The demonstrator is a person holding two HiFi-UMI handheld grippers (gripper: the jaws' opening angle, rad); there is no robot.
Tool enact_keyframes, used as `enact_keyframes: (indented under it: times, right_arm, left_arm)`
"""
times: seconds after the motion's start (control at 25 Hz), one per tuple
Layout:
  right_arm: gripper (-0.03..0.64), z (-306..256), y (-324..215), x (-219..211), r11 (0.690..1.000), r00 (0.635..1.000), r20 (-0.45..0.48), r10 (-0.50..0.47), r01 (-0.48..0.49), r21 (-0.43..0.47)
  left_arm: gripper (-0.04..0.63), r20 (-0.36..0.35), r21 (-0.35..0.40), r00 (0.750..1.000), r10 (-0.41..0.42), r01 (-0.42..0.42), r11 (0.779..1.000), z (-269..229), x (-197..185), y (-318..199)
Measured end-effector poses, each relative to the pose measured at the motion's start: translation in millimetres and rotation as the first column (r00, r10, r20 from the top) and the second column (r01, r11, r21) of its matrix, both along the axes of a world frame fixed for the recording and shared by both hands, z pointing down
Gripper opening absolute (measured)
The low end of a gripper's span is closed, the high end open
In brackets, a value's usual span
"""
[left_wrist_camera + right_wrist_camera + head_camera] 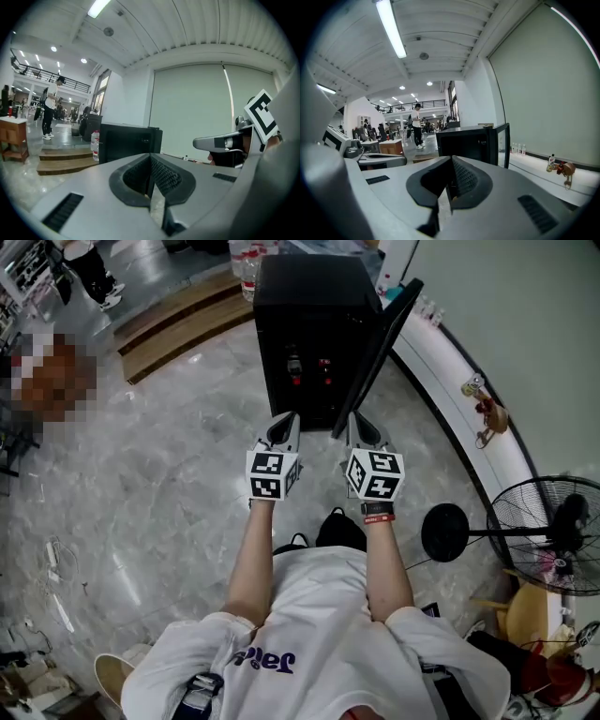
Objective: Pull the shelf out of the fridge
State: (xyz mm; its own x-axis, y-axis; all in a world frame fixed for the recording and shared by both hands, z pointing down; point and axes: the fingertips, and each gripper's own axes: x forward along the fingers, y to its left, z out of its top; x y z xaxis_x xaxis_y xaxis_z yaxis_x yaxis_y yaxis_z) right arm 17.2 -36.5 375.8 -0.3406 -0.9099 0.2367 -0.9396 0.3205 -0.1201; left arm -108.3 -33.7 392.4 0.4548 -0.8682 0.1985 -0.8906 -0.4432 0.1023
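The left gripper (286,420) and right gripper (357,422) both had jaws together, empty, short of the fridge (305,306) by the floor's (178,465) far edge, door (380,348) open. The shelf lay inside, too dark to make out; better to part the jaws, then take its front edge evenly.

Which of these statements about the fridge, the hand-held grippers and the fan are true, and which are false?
1. The fridge has its door open. True.
2. The left hand-held gripper is inside the fridge. False: it is shut on nothing, short of the fridge.
3. The fridge is white. False: it is black.
4. A fan stands off to the right. True.
5. The right hand-held gripper is shut and empty. True.
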Motion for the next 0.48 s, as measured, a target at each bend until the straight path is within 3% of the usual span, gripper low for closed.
enact_keyframes:
  times: [0.48]
  right_arm:
    - [0.017,42,-92,11,0.998,0.999,-0.005,-0.045,0.045,-0.05]
  left_arm:
    - [0.014,-0.072,-0.076,0.997,-0.035,0.029,0.997,46,17,-93]
